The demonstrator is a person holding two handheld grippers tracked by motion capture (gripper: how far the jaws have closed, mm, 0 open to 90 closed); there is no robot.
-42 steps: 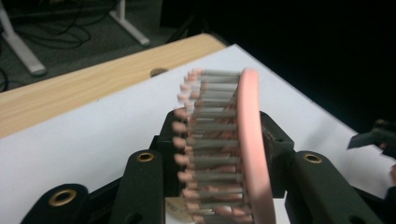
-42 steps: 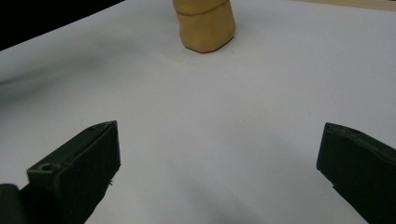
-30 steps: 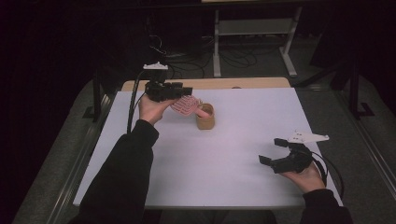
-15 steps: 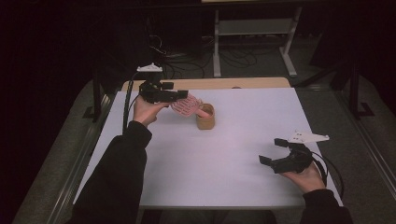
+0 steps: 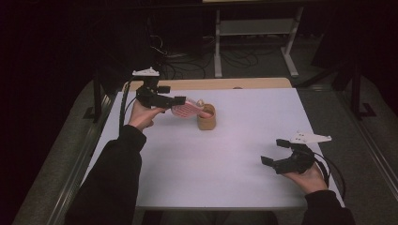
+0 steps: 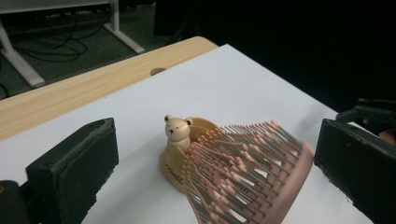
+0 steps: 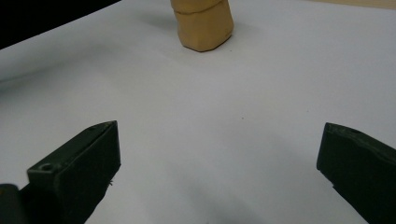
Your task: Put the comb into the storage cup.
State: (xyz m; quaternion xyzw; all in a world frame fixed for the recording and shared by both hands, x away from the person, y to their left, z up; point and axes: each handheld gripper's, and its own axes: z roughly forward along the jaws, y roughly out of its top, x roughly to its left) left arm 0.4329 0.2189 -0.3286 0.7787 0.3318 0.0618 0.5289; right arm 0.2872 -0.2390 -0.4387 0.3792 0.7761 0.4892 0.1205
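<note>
Two grippers are in play, one in each of your hands. Your left gripper (image 5: 176, 104) is held above the far left part of the worktop (image 5: 225, 154), jaws pointing toward the tan holder (image 5: 206, 117). Its jaws have just been opening and now stand wide apart; in the left gripper view each black jaw sits at an outer edge of the frame. The pink hairbrush (image 6: 243, 172) lies between them, bristles up, and neither pad presses on it, though the right-hand jaw in that view is just beside the brush's rim. So: released, nothing grasped.

The hairbrush leans with one end in or against the tan holder; whether it actually rests inside the cup you cannot tell from these views. From the high view the brush head (image 5: 186, 110) sticks out from the holder toward your left gripper. The holder stands upright on the white worktop, near the far edge and left of centre, with a small bear figure (image 6: 177, 130) at its rim.

Your right gripper (image 5: 277, 152) rests low near the near right corner of the worktop, well apart from the holder. Its jaws are spread with bare white surface between them; released, holding nothing. The right gripper view shows the holder's base (image 7: 203, 25) far ahead.
</note>
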